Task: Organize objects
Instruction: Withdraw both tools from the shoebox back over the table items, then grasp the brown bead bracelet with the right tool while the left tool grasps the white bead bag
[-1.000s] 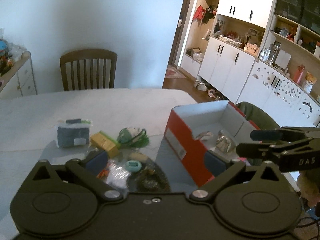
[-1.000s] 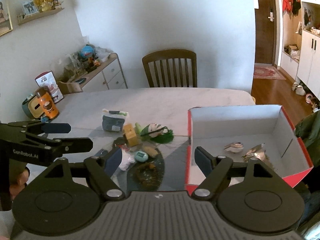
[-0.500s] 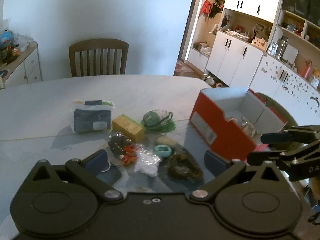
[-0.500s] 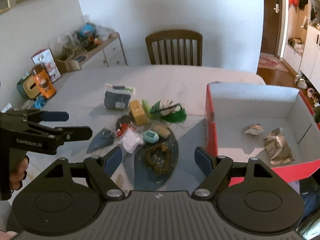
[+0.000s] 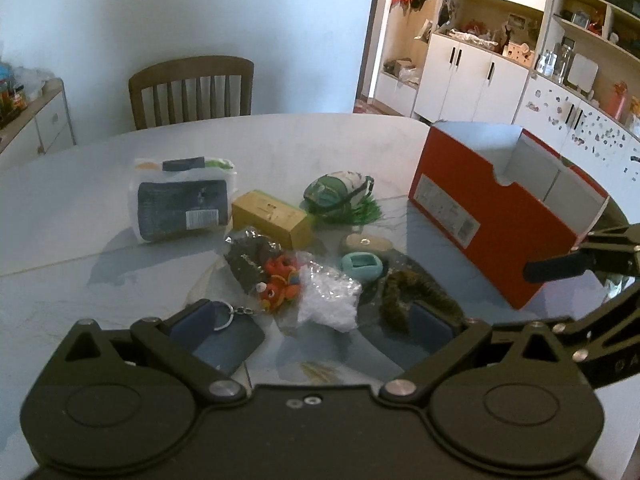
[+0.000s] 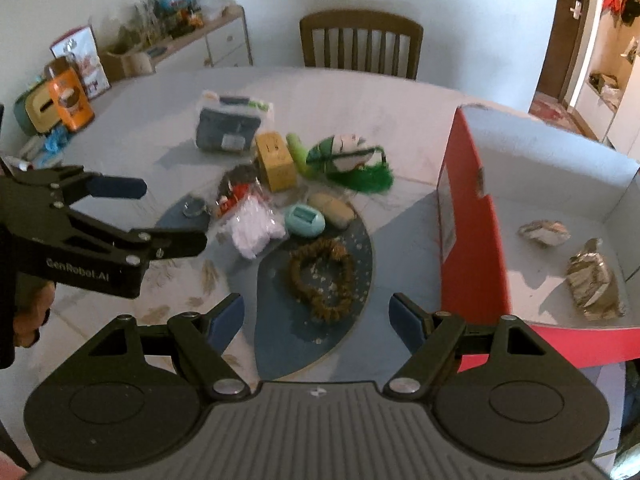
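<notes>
Clutter pile mid-table [image 6: 140, 112]: pouch [image 6: 228, 126], yellow box [image 6: 276, 160], green toy [image 6: 352, 164], teal case [image 6: 304, 220], white bag [image 6: 254, 230], brown scrunchie [image 6: 322, 276] on a dark mat [image 6: 360, 248]. Red box [image 6: 468, 240] stands right of the pile, two foil wads [image 6: 592, 276] inside. Left gripper [image 5: 316, 320] jaws wide apart, empty, above the near items. Right gripper [image 6: 318, 316] jaws wide apart, empty, over the scrunchie. Chair [image 6: 360, 42] at the far side.

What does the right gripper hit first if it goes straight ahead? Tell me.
Probably the brown furry ring: it lies right ahead of the open right gripper, between its fingers' line. Depth is hard to judge, so it may pass just over it.
</notes>
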The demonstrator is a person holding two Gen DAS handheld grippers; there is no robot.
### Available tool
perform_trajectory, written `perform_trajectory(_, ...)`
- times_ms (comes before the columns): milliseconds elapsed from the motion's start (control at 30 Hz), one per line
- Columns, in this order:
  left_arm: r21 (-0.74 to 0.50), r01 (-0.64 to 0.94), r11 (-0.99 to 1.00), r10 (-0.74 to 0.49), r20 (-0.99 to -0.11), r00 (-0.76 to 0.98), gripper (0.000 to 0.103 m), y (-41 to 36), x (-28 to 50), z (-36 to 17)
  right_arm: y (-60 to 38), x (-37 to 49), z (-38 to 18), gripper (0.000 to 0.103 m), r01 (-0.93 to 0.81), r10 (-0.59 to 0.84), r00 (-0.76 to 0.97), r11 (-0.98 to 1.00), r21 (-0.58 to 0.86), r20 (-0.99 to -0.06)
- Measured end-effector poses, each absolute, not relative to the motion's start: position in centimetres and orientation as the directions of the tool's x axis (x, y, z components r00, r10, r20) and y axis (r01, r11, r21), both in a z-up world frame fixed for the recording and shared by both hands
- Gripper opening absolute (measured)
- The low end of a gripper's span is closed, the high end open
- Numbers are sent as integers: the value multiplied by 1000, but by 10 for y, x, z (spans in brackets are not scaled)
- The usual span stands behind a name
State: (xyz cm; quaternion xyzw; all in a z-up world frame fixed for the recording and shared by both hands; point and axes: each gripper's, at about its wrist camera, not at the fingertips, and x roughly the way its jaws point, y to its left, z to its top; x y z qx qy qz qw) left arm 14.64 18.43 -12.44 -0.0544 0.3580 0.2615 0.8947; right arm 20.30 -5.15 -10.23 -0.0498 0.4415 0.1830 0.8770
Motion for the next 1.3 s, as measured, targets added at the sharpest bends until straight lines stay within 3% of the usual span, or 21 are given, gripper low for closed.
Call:
perform_trajectory(167, 106, -492, 864, 426, -673, 604, 100, 189, 157, -135, -47, 216, -121, 79, -347, 248, 535, 936, 57, -808)
perform_trajectory(300, 111, -467, 877, 406, -689, 600, 89, 188, 168, -144, -43, 223, -131, 79, -352, 236, 537, 935, 40, -810)
perform_trajectory(767, 147, -459, 876, 413, -718, 560, 71, 191, 192, -161, -46, 244, -155, 58, -351, 237, 508, 935, 52, -828)
perform_trajectory(933, 162, -463, 871, 419, -737, 530, 59, 192, 198, -167, -48, 247, -162, 53, -346, 236, 504, 937, 57, -831)
perform_trajectory(1300, 175, -468, 866, 427, -745, 513, 36, 189, 202, -167, -45, 246, -160, 25, -364, 232, 512, 931, 35, -827)
